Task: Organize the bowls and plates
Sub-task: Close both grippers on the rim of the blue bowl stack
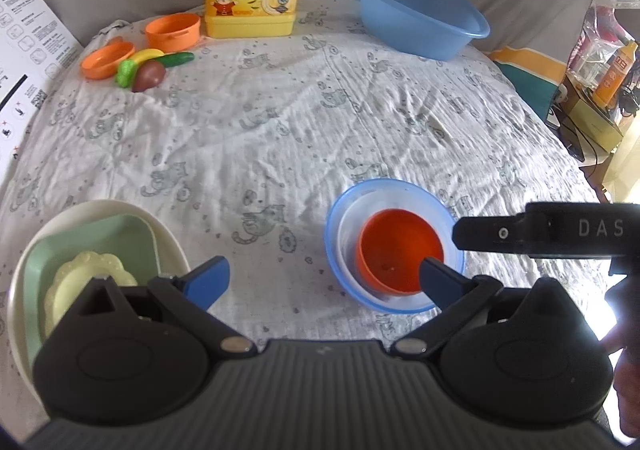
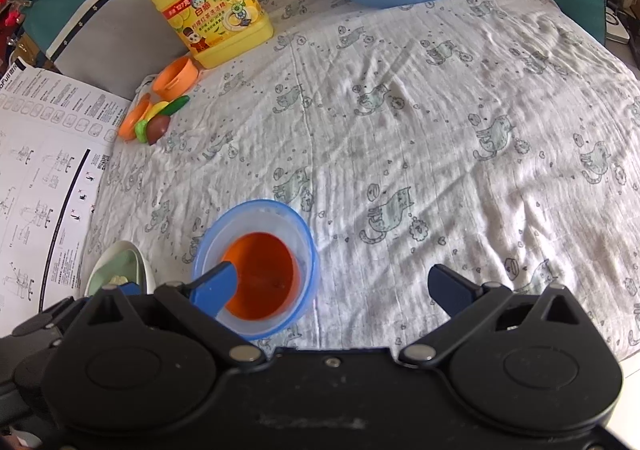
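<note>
Bowls nest together: orange bowl [image 1: 400, 260] inside blue bowl [image 1: 394, 244]. Left of it, my left gripper [image 1: 324, 280], jaws wide, hides part of the plate stack [image 1: 96, 250]. Right gripper [image 2: 334, 288] gapes empty too.

My left tool [image 1: 324, 278] is matte black with two rounded housings, a ribbed grey panel between them, and silver pivot screws at the linkage arms. Its fingertips [image 1: 208, 280] are blue wedges. My right tool [image 2: 334, 290] matches it: black body, blue tips, silver screws, a scuffed smooth panel. Its side carries white letters "DAS". A bit of my skin shows at the left view's right edge.
</note>
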A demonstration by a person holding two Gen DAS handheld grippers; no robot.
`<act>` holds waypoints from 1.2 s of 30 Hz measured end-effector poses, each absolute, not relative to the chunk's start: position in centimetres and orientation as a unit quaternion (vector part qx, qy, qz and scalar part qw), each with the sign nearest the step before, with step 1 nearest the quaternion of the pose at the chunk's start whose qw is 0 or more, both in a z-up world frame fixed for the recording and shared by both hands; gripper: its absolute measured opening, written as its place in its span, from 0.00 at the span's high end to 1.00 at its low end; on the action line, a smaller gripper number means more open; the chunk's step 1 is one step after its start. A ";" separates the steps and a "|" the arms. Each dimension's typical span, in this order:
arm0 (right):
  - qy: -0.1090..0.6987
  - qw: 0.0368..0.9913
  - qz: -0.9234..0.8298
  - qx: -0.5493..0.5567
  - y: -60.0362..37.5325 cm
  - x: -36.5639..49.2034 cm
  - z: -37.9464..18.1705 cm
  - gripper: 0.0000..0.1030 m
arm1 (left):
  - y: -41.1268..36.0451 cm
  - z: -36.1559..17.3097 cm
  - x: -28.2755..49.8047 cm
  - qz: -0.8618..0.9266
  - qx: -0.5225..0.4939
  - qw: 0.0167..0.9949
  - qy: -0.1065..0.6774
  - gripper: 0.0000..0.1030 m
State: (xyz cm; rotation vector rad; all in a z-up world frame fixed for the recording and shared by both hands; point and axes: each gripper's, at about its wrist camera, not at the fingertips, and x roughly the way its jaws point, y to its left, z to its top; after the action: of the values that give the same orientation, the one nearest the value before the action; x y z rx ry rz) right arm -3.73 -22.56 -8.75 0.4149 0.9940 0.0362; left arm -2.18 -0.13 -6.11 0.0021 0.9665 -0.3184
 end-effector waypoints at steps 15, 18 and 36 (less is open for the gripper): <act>0.492 0.846 0.042 0.201 -22.0 -1.8 -10.0 0.26 | -0.3 -7.7 -0.8 -0.169 -0.033 0.866 0.470 0.15; 0.494 0.844 0.051 0.200 -21.8 -1.4 -10.2 0.39 | -0.6 -8.1 -0.4 -0.176 -0.037 0.860 0.478 0.26; 0.504 0.845 0.059 0.170 -20.1 -0.1 -11.0 0.68 | -1.8 -9.2 0.2 -0.194 -0.038 0.847 0.494 0.61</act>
State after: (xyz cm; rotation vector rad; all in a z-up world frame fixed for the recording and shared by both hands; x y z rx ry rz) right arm -0.08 -20.10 -11.02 0.3595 1.0642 0.1252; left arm 0.24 -1.79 -9.22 -0.0804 1.0419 -0.4083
